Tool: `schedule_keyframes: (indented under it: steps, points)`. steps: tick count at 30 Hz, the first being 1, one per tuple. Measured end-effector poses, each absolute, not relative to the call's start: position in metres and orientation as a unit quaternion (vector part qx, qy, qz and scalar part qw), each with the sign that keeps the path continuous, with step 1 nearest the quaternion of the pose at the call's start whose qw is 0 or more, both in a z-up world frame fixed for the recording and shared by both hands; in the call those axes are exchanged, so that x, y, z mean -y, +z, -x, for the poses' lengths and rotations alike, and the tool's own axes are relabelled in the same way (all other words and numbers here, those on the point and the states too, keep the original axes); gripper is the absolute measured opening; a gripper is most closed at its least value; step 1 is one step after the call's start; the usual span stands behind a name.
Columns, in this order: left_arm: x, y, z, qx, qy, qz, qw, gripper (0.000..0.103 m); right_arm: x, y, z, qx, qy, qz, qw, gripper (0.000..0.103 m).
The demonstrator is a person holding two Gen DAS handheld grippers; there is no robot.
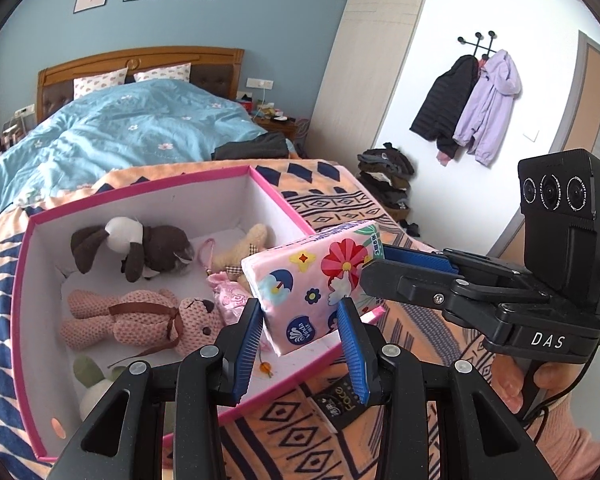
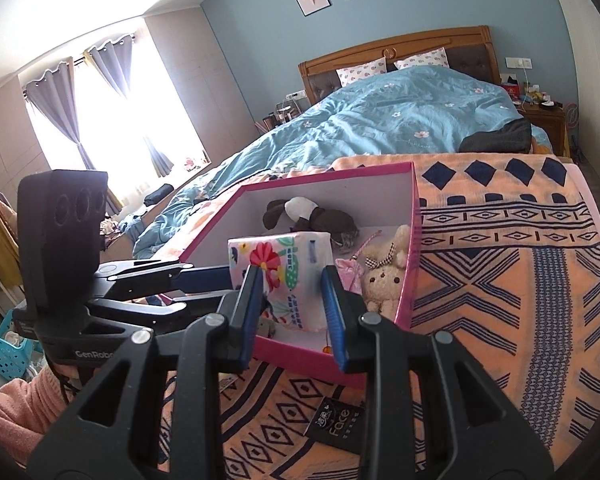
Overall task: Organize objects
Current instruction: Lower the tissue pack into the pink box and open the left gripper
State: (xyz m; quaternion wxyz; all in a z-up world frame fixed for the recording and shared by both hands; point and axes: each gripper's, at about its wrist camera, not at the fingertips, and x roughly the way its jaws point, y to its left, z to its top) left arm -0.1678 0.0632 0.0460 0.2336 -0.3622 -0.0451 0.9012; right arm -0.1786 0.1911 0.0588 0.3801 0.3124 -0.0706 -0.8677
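Together, both tongs are clamping the tissue pack (image 1: 312, 280), left tongs (image 1: 300, 344) from six o'clock, right tongs (image 1: 374, 264) from three, and it is hanging tilted over the pink box's (image 1: 24, 280) near rim.

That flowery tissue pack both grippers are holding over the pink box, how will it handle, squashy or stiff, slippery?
The tissue pack looks soft: its plastic wrap bulges and rounds at the corners, so it probably gives under the pads. The left gripper and right gripper carry it above the pink box, so it is likely light. The glossy wrap may slip.
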Motion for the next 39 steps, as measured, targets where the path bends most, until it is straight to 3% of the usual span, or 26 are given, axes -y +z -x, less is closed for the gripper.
schedule_keyframes:
  steps: [39]
  points:
    - [-0.069,0.000,0.196,0.050,0.877,0.428,0.213,0.038,-0.177,0.015,0.210,0.048,-0.860,-0.382,0.335,0.033]
